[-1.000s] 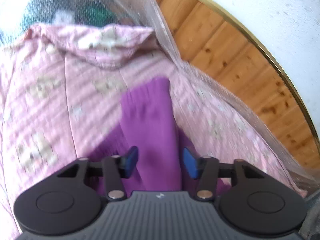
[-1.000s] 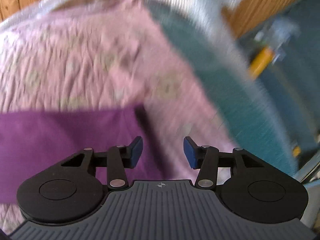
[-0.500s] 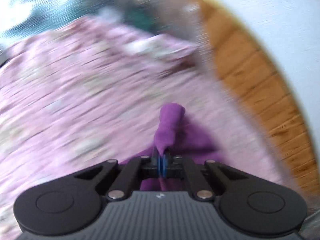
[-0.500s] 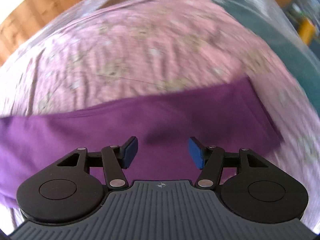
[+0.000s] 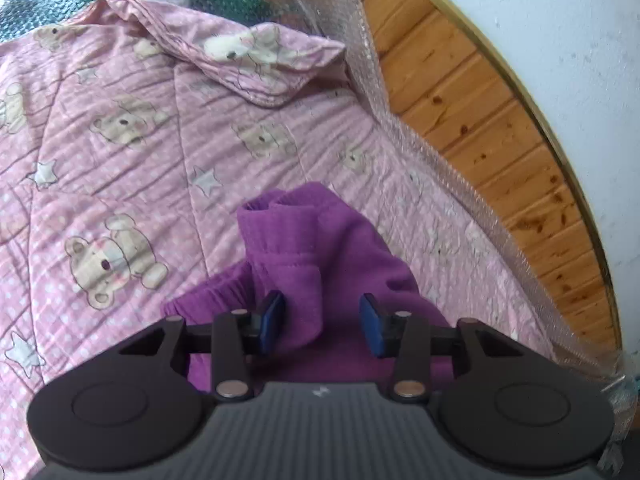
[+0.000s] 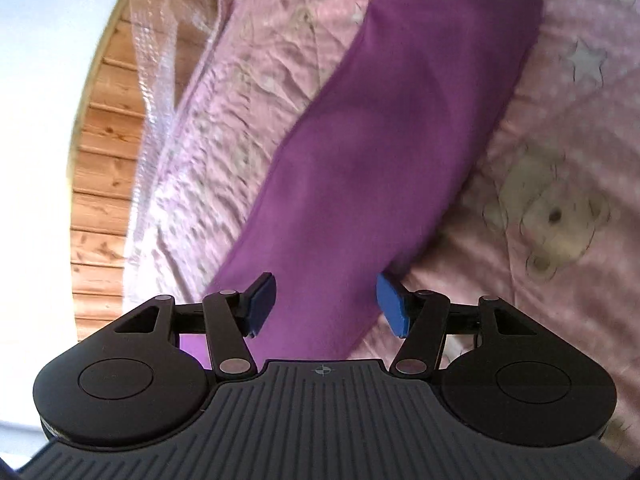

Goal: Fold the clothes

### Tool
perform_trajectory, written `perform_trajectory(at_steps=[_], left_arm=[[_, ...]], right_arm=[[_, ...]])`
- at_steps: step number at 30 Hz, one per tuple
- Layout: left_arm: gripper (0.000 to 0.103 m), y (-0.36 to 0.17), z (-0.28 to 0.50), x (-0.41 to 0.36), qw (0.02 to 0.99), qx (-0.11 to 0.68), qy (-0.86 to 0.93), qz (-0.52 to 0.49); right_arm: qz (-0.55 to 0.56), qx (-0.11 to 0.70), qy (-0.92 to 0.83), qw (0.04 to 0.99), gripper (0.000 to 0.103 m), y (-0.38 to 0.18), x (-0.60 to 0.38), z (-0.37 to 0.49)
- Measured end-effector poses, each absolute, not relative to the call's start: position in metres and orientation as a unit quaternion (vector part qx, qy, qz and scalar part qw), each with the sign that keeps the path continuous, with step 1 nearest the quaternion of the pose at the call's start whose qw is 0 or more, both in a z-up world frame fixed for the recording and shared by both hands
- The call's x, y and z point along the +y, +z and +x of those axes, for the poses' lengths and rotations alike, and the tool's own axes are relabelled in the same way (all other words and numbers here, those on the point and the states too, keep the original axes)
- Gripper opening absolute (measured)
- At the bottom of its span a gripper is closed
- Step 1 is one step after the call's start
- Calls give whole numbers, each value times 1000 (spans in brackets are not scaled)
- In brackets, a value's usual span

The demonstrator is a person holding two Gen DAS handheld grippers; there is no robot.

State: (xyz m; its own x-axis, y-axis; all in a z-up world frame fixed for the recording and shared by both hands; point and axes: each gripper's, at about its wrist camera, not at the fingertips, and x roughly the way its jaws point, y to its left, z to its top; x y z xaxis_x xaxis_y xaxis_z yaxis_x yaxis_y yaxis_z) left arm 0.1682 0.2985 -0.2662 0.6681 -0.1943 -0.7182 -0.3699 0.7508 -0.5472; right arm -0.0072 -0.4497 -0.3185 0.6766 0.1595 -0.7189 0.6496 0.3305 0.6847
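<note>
A pink bear-print quilt (image 5: pixel 120 152) carries the purple garment (image 6: pixel 384 128), its near end cut off behind both tools, under the left gripper (image 5: pixel 320 322) and right gripper (image 6: pixel 326 304), each spread wide, empty.

Bed: pink quilt (image 5: pixel 168 168), teddy-bear and star print. Bubble wrap (image 5: pixel 400 120) along its edge. Knotty pine panelling (image 5: pixel 480 112), brass trim, white wall (image 5: pixel 560 20). Daylight.

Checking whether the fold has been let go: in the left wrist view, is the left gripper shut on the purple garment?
No, the left gripper is open, its blue pads apart with the purple garment lying loose between them.
</note>
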Motion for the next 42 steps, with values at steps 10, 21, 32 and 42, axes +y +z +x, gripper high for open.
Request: perform_trajectory(at_steps=[10, 21, 32, 42], left_arm=[[4, -257, 184, 296, 853, 407, 22, -327], [4, -251, 190, 297, 856, 404, 11, -323], [3, -257, 162, 326, 842, 434, 33, -320], [9, -270, 167, 328, 843, 421, 16, -335]], right_arm=[[516, 294, -277, 755, 36, -311, -469, -32], [501, 287, -302, 758, 35, -315, -508, -24], [396, 309, -350, 791, 0, -271, -543, -25], [442, 312, -296, 787, 55, -300, -541, -20]])
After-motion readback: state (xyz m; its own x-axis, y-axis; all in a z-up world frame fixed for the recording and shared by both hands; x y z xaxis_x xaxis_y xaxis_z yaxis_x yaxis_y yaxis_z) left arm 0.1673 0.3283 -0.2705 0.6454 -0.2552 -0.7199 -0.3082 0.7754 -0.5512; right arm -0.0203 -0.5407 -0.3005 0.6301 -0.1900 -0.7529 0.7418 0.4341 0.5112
